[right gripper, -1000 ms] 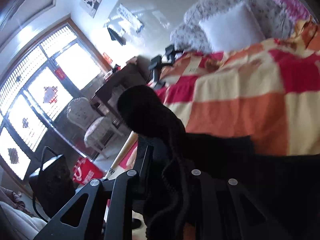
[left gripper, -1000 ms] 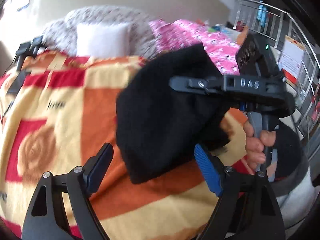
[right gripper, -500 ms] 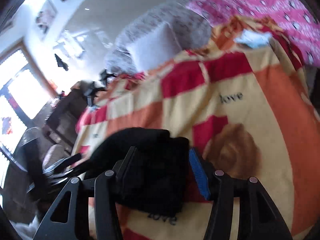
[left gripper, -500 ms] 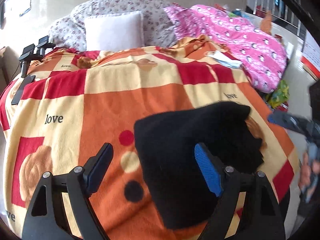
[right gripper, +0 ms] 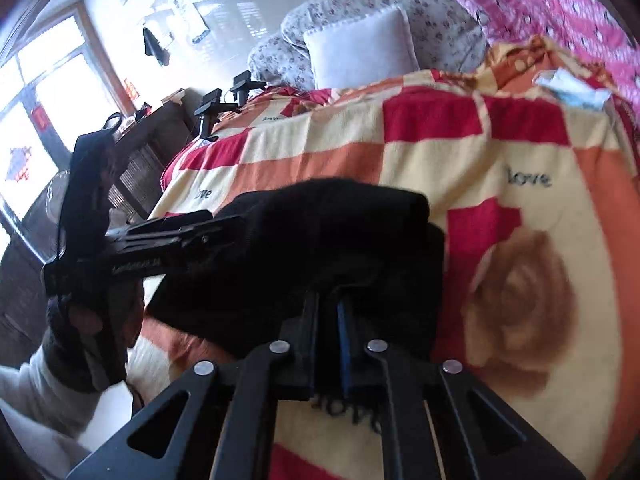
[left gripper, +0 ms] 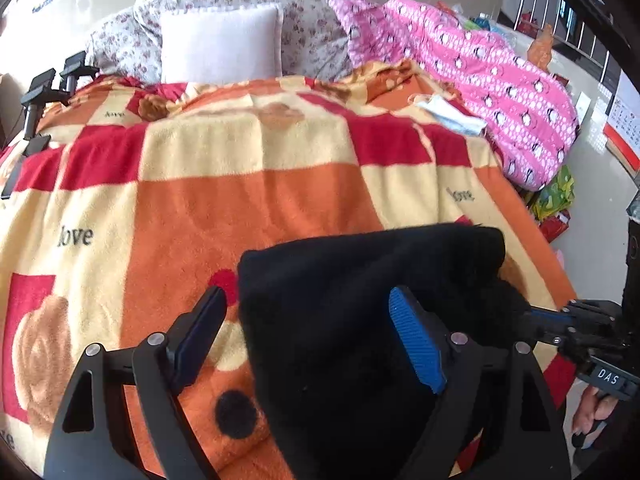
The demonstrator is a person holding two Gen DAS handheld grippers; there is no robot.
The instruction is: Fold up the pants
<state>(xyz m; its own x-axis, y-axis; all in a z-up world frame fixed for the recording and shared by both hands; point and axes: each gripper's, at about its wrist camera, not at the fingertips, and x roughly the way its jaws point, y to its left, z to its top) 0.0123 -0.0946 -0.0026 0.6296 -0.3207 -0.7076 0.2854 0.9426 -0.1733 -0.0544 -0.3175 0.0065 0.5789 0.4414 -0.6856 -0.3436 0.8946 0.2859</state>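
On the orange, red and cream checked fleece blanket [left gripper: 256, 184], the folded black knit pants [left gripper: 360, 304] rest as my right gripper [right gripper: 328, 320] pinches their near edge, my left gripper [left gripper: 308, 332] spread wide, ready to press the bundle flat before release.

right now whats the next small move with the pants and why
Probably open the right gripper and back it off. Its jaws are shut on the near edge of the black pants, which already lie bundled on the blanket. The left gripper is open, straddling the bundle's left edge, holding nothing.
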